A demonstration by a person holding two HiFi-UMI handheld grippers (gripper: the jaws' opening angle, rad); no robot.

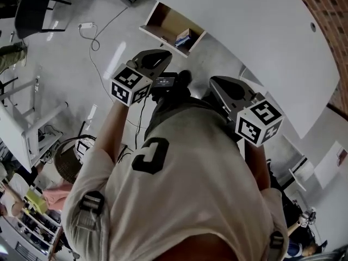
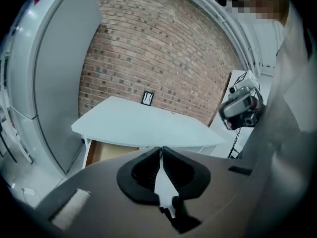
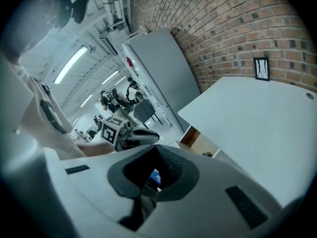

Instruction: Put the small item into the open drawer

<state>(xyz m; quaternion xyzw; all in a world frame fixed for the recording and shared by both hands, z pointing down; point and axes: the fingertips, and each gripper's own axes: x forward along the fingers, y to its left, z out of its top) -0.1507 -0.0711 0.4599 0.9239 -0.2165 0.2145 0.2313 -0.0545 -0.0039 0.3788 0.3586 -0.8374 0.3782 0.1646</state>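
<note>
Head view: the person holds the left gripper (image 1: 165,55) and the right gripper (image 1: 213,82) close to the chest at frame centre. Both are well apart from the open drawer (image 1: 159,18), which projects from under the white table (image 1: 244,37) at the upper centre. A blue-and-white object (image 1: 183,37) already lies in the drawer; whether it belongs to the task cannot be told. Left gripper view: the jaws meet at their tips with nothing between them, so this gripper is clenched and empty. The table and the drawer's wooden interior lie ahead, in the middle of the frame. Right gripper view: the jaws stand close together, and the small item (image 3: 155,176), a blue patch, shows in the narrow gap between the pads. It is judged to be grasped there. The drawer appears right of centre, under the table edge. Progress: the pick-up appears complete. The carry to the drawer, the lowering inside and the release remain.
</note>
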